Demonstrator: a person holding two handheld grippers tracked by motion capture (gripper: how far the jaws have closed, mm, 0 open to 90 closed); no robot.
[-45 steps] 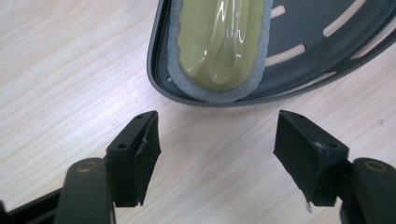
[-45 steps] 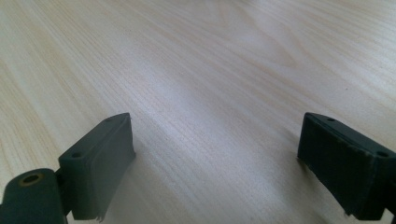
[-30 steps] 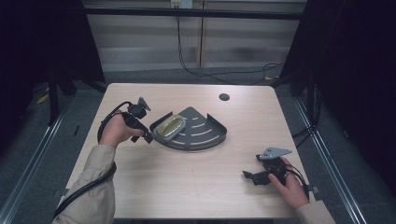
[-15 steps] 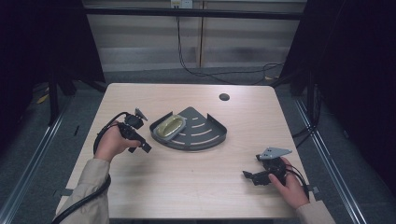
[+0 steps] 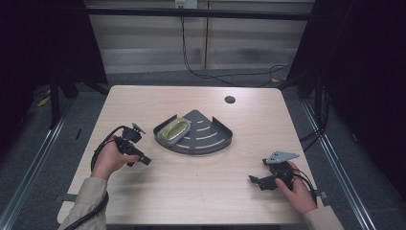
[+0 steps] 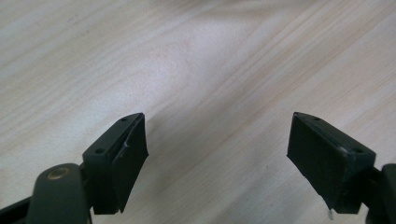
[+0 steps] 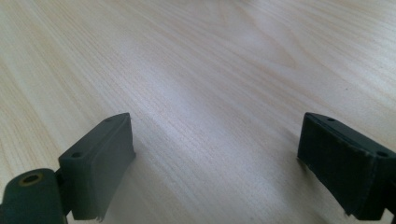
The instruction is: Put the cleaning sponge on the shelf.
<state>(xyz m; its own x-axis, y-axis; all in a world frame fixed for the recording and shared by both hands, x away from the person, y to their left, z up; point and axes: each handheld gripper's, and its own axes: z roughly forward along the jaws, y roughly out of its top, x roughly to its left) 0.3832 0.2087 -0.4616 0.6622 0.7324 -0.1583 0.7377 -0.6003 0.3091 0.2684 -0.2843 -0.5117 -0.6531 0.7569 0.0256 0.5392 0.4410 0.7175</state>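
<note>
Pale wood grain covers the table (image 5: 191,191), which is seen from above with a dark room around it. Near the middle of the table a dark grey, quarter-round tray (image 5: 210,139) is set, with a raised rim and pale slots in its floor. In the tray's left corner a yellowish-green oval object (image 5: 173,129) is held; what it is cannot be told. A small dark round hole (image 5: 230,99) is seen in the tabletop toward the far edge.

At the left, the left gripper (image 5: 142,159) is held in the person's left hand (image 5: 109,158), near the tray's left side but apart from it, with its tips pointed toward the table's middle. A black cable (image 5: 98,148) is looped from it past a beige sleeve (image 5: 86,206). In the left gripper view the two black jaws are spread wide over bare wood, and nothing is gripped between them.

At the lower right, the right gripper (image 5: 253,181) is held in the right hand (image 5: 297,189), well apart from the tray, with a grey three-cornered plate (image 5: 280,157) on top. In the right gripper view its jaws are likewise spread wide over bare wood, with nothing between them.
</note>
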